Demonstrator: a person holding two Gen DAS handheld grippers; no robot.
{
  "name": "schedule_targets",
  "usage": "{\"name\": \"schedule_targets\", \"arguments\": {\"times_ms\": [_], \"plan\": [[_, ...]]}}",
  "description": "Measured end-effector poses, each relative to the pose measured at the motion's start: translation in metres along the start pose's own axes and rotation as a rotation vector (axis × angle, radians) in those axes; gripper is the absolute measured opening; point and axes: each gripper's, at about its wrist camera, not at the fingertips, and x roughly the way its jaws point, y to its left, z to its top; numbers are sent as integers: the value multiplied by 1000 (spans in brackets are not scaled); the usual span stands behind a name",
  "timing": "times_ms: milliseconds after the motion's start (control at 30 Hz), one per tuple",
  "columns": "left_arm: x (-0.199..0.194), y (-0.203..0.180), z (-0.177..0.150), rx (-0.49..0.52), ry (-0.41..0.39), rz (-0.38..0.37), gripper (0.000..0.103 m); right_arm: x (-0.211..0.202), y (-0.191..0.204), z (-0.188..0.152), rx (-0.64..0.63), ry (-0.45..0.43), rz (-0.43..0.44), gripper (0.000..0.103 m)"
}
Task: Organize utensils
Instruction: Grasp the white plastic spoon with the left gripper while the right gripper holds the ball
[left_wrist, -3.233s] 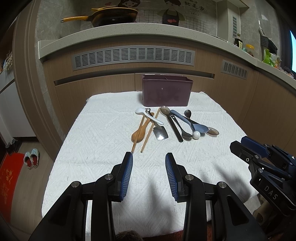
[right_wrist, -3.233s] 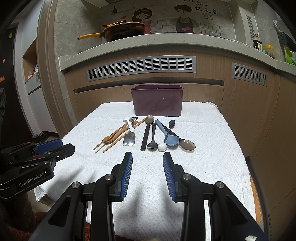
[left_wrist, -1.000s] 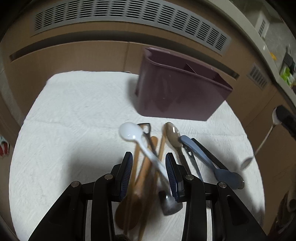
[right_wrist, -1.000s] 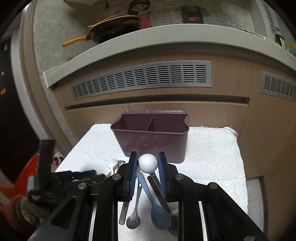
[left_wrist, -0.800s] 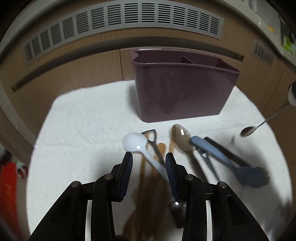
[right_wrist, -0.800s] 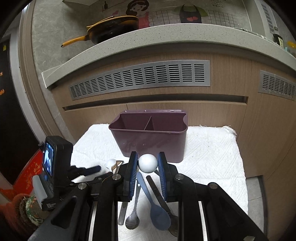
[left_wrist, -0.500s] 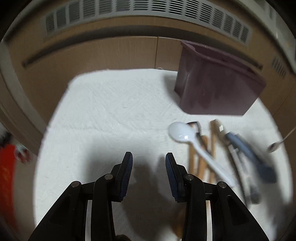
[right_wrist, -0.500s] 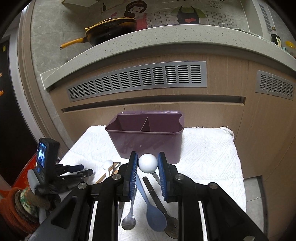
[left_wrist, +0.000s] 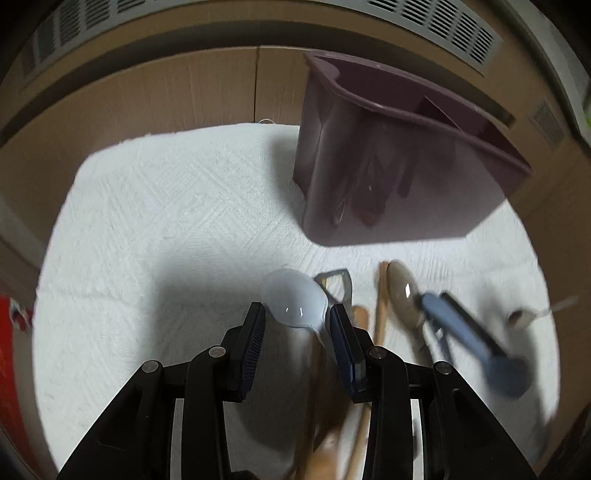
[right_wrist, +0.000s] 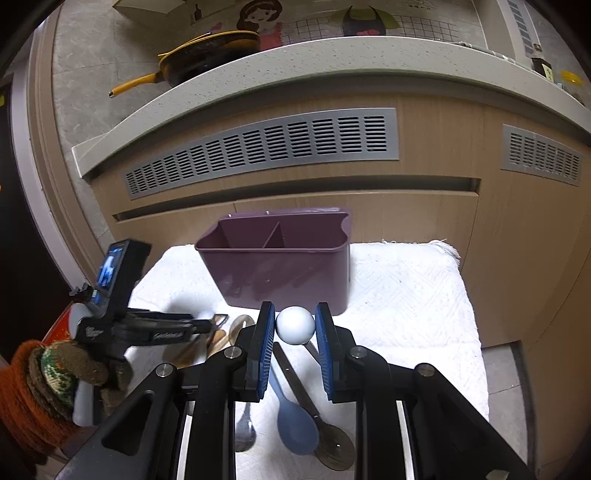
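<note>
Straddling the white spoon bowl on the bench, left claw is open; closing here could skid it off the wooden spoon. Right claw grips a white ball-ended utensil short of the purple caddy; a loose ball could slip.

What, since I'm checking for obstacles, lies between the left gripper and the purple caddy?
Left wrist view: the white spoon's bowl, then bare cloth.

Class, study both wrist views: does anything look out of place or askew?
Yes. The purple caddy stands empty while the utensils, such as the white spoon and blue spoon, lie crisscrossed over one another on the white towel.
</note>
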Motion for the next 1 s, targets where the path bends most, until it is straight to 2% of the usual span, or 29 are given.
{"name": "schedule_targets", "arguments": {"times_ms": [100, 200, 300, 367, 467, 567, 633, 700, 867, 1000], "plan": [[-5, 10, -11, 51, -11, 32, 37, 3, -2, 1, 0, -1, 0, 21], [-7, 25, -11, 29, -3, 16, 37, 7, 0, 2, 5, -2, 19, 21], [-4, 41, -2, -79, 14, -36, 37, 8, 1, 1, 7, -3, 29, 21], [-4, 47, 1, -168, 24, -42, 37, 9, 3, 0, 3, -3, 27, 21], [0, 41, 10, -239, 33, 23, 37, 10, 6, -1, -8, -4, 16, 21], [6, 22, 15, -160, 29, 110, 37, 5, 9, -1, -22, -11, 8, 21], [6, 16, 14, -133, -5, 117, 36, 1, 10, 0, -31, -19, 4, 21], [-7, 16, 4, -125, -70, 81, 36, -5, 10, 1, -29, -25, 12, 21], [-61, 7, -29, -91, -240, -34, 36, -15, 8, 4, -32, -20, 42, 21], [-105, -5, -41, -48, -362, -57, 36, -17, 12, 8, -20, -17, 74, 21]]}}
